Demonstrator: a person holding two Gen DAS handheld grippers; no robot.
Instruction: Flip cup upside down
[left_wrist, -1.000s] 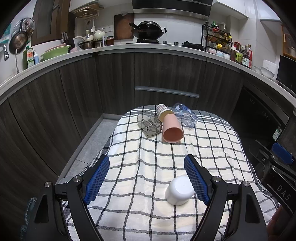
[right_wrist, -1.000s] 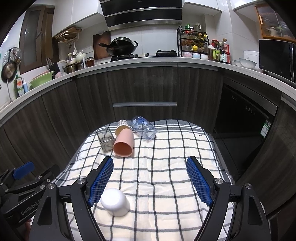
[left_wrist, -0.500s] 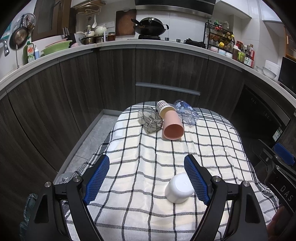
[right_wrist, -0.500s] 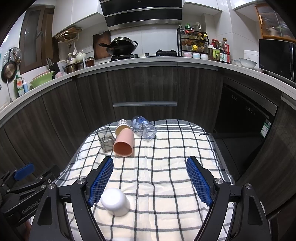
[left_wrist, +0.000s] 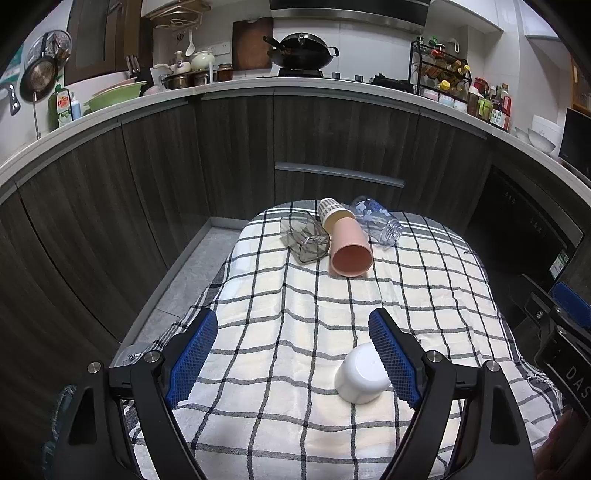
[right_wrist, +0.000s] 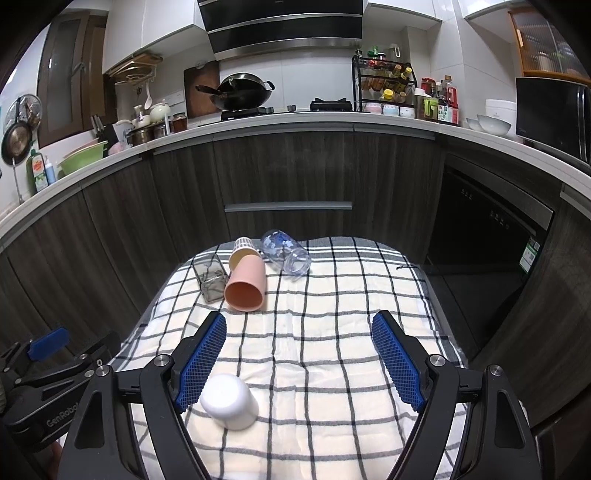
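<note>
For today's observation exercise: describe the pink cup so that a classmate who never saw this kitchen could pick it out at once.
Start at the checked cloth covering the table in front of the dark cabinets. At its far end four vessels lie tipped over in a cluster. The pink cup is the only opaque pink one, lying on its side between a smoky square glass and a clear blue-patterned jar, mouth toward the cameras.

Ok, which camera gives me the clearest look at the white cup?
The right wrist view: the white cup sits upside down on the cloth, barely overlapped by a finger. In the left wrist view the white cup is partly hidden behind the left gripper's blue pad.
</note>
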